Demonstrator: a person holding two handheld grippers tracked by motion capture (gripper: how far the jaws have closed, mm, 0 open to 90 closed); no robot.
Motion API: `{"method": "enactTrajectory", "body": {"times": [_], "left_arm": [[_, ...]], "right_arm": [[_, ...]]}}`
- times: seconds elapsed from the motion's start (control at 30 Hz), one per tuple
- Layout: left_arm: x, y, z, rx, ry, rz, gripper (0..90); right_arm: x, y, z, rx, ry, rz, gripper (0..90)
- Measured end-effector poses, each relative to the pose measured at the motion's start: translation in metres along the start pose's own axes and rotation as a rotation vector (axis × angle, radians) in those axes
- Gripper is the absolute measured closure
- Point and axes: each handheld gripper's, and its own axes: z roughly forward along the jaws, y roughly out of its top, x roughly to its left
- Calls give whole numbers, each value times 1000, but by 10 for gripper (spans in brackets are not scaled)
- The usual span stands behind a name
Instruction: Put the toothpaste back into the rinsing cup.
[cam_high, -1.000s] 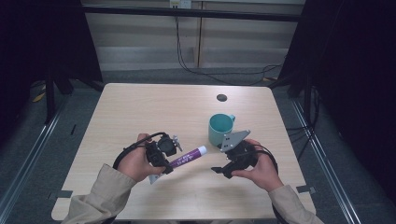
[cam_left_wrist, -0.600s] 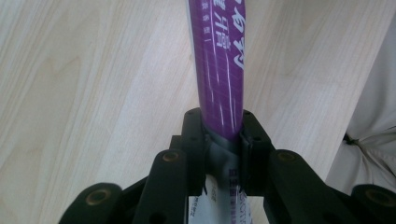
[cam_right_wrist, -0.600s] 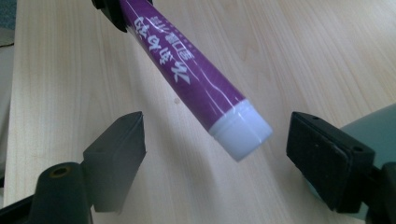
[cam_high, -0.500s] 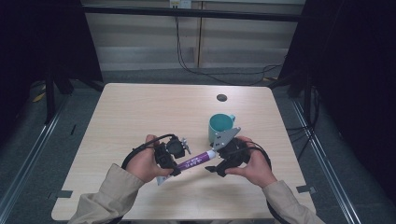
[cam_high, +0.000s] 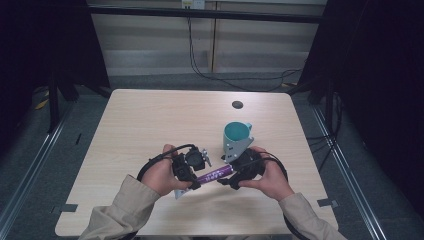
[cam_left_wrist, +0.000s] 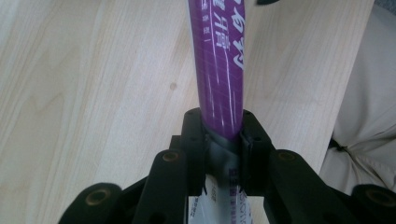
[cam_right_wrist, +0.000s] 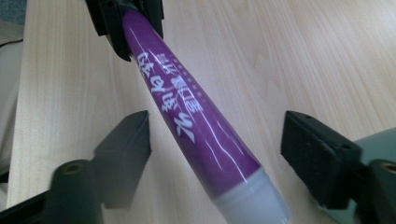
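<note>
Tube: I see the purple tube (cam_high: 212, 175) held above the bench (cam_high: 150, 125), spanning between both grippers, just in front of the teal cup (cam_high: 236, 134).
Left gripper: my left gripper (cam_left_wrist: 219, 144) is clamped on the tube's crimped tail end.
Right gripper: my right gripper (cam_right_wrist: 215, 154) now straddles the white cap (cam_right_wrist: 254, 203); a second ago it sat well apart. Its jaws have just been closing, with the tube between them, pads not yet touching.
Meaning: I judge a handover or cap twist is about to begin.
</note>
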Motion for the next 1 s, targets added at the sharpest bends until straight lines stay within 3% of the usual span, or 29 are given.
{"method": "enactTrajectory", "body": {"times": [0.33, 0.43, 0.47, 0.63, 0.67, 0.77, 0.9, 1.0], "left_arm": [[-1, 1, -3, -33, -5, -6, 758], [-1, 2, -4, -19, -5, 6, 758], [-1, 2, -3, -29, -8, -10, 758], [-1, 3, -4, -20, -14, -11, 759], [0, 3, -5, -27, -14, 3, 759], [-1, 2, -6, -37, -6, -9, 759], [-2, 2, -7, -44, 10, 26, 748], [-1, 0, -6, -67, 5, 33, 735]], "right_arm": [[3, 2, 6, 20, 38, -14, 382], [3, 2, 7, 20, 41, -19, 399], [3, 2, 9, 31, 46, -24, 405], [3, 2, 13, 44, 57, -39, 433], [3, 1, 14, 43, 66, -41, 457], [4, 0, 14, 58, 64, -56, 495], [6, 0, 15, 73, 95, -68, 589], [7, -1, 16, 81, 121, -35, 642]]}}
